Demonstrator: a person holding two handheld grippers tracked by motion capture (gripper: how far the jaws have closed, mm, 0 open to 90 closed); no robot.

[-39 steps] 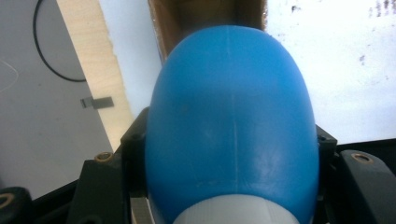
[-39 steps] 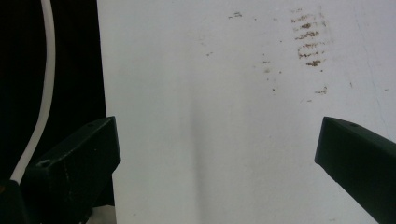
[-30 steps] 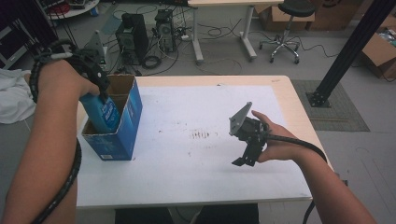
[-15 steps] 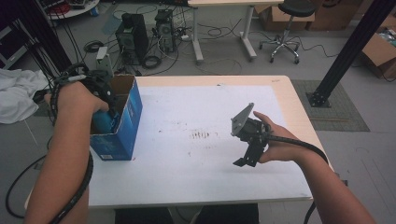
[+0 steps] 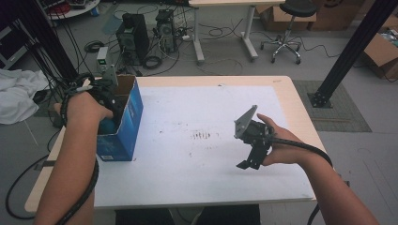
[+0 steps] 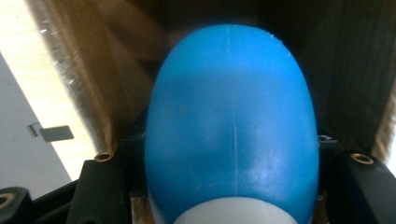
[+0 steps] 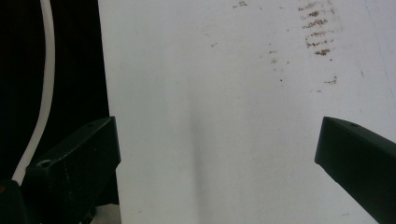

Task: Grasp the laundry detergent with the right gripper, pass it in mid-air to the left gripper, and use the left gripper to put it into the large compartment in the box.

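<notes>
An open blue cardboard box [image 5: 127, 123] stands at the left edge of the white table [image 5: 187, 187]. My left gripper [image 5: 104, 92] reaches down into it from above. In the left gripper view a smooth blue rounded object [image 6: 232, 107] with a white band at its base sits between the jaws, with the left gripper [image 6: 232, 158] shut on it and the box's brown inner walls [image 6: 93, 79] around it. My right gripper [image 5: 248, 161] hovers over the right half of the table. The right gripper [image 7: 217, 135] is open, its jaws wide apart over bare white surface.
Dark smudges [image 5: 202, 136] mark the table's middle. Beyond the far edge, computer towers [image 5: 133, 35] and cables lie on the floor, with a stool [image 5: 286, 28] behind. A black post [image 5: 352, 51] stands at the right, and white cloth [image 5: 16, 101] lies at the left.
My left hand has carried the blue object farther back and down into the box, so the hand and the box walls now cover it. The right gripper has stayed in place.
</notes>
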